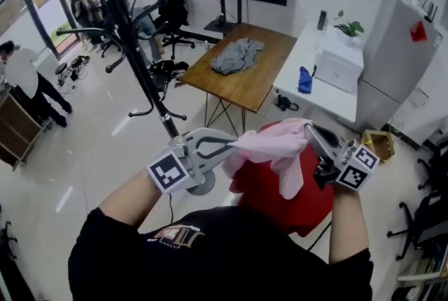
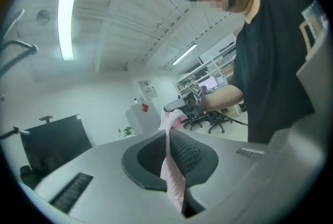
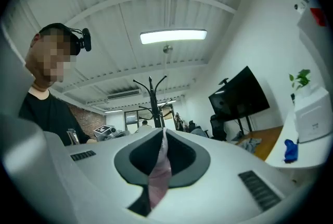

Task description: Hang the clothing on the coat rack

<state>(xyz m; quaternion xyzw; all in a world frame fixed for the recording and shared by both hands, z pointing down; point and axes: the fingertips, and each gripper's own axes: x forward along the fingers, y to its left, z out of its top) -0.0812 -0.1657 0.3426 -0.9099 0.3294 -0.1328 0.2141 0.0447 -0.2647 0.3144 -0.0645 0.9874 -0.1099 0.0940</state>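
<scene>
head view is showing the pink garment (image 1: 271,147) hanging stretched between both claws, above a red chair (image 1: 280,198) and just right of the coat rack (image 1: 133,33). the left gripper (image 1: 234,144) is clamping its jaws together on one end of the cloth, with pink fabric (image 2: 171,176) pinched between them. the right gripper (image 1: 309,131) is gripping the other end, its jaws closed on the fabric (image 3: 158,176). a grey garment (image 1: 238,56) is lying toward the far edge of the wooden table (image 1: 245,89).
</scene>
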